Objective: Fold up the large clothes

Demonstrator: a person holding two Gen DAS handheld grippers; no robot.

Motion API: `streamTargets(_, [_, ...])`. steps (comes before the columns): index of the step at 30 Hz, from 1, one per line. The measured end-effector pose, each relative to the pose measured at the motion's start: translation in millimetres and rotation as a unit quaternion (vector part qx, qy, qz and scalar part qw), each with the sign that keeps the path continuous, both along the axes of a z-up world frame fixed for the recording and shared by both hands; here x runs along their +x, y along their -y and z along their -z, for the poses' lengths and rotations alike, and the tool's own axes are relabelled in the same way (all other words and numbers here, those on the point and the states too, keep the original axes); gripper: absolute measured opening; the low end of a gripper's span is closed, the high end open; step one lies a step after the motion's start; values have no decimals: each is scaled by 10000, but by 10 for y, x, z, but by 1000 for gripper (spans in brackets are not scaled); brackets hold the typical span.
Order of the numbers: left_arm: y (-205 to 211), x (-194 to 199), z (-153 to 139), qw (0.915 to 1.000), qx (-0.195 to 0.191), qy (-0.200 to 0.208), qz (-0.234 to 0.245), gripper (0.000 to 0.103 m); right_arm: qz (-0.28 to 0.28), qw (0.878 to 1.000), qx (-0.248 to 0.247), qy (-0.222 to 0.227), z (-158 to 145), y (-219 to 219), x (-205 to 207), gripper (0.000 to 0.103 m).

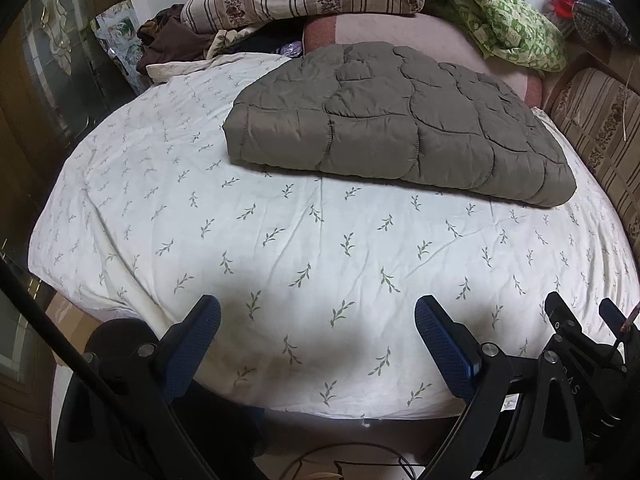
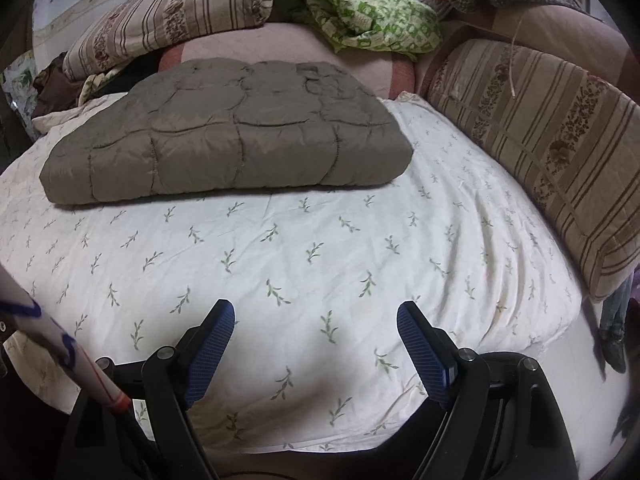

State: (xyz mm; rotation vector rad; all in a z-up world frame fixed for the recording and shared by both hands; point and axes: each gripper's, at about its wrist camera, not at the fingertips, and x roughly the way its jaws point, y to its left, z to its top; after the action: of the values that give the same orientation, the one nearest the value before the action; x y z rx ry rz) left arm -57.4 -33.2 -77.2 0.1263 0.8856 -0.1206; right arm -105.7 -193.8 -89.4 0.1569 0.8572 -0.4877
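Clearly, your working surface is the bed (image 1: 120, 184), spread with a white leaf-print sheet, and the one thing that matters on it is the grey-brown quilted coat (image 1: 392, 128), which lies already folded into a thick pad on the far half, well apart from both tools. Judge it puffy and light, soft all through, with a smooth shell that will likely slide between the pads and spring back when you let go. So take it at a stitched seam or the doubled near edge (image 2: 224, 188), where the layers are firmest, rather than mid-panel. Striped pillows (image 2: 540, 136) and a green patterned cloth (image 2: 368, 20) crowd the back and side. Your left tongs (image 1: 318, 338) hang wide open above the near sheet, holding nothing; your right tongs (image 2: 316, 340) are likewise spread and empty.
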Motion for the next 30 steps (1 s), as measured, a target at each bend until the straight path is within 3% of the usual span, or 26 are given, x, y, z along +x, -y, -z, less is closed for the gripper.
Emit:
streamTargets(8, [-2, -69, -59, 9998, 29, 209, -34, 97, -17, 10000, -6, 76, 7, -18, -40, 87])
streamTargets(30, [-62, -120, -77, 9992, -274, 268, 62, 97, 87, 9999, -45, -65, 97, -32, -3, 87])
